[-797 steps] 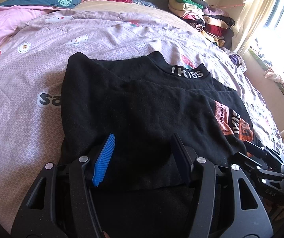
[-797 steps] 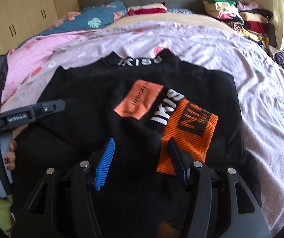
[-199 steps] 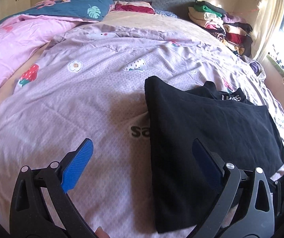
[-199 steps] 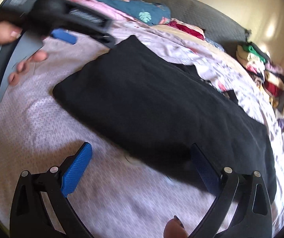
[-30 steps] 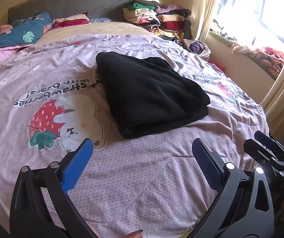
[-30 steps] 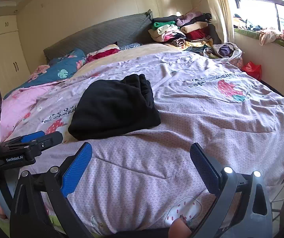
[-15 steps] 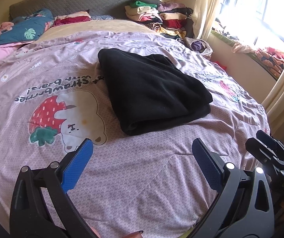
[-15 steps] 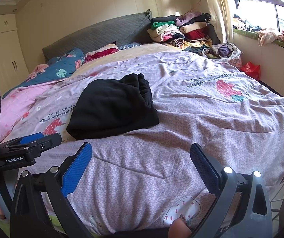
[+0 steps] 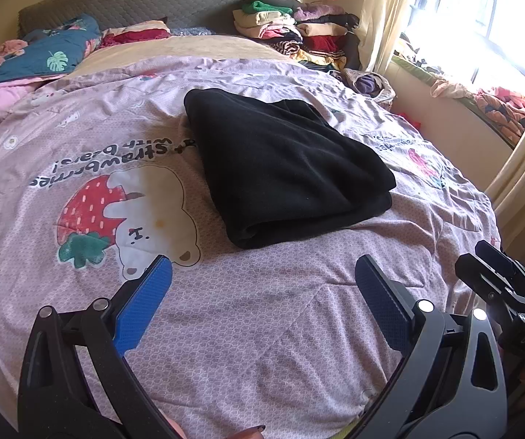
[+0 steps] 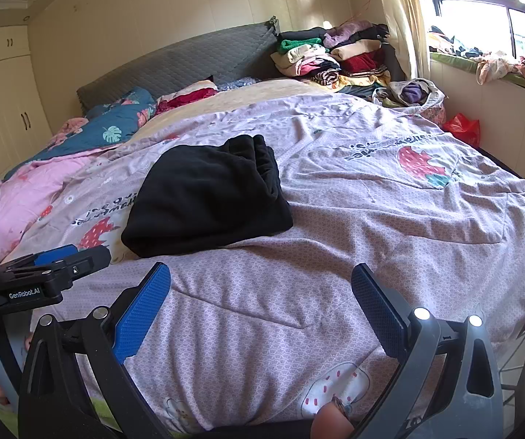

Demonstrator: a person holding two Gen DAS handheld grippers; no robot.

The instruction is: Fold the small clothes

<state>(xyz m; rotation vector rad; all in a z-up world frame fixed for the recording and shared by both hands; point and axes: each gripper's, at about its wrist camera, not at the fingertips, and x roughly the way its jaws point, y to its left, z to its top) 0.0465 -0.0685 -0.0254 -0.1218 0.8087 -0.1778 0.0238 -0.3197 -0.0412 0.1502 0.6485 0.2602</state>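
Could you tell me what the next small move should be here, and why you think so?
Probably carry both grippers toward the heap of clothes by the headboard to fetch another piece. The black garment lies as a compact folded bundle on the lilac quilt, and the left gripper and right gripper are open, empty and short of it, so nothing here looks left to fold.

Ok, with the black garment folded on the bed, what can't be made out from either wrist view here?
- Black garment: its print and collar lettering are folded inside, hidden in both views.
- Its underside: hidden against the pink quilt.
- Stacked clothes by the headboard: too small to count.
- Right hand-held gripper: the hand holding it is cut off by the bottom edge.
- Left hand-held gripper: likewise.
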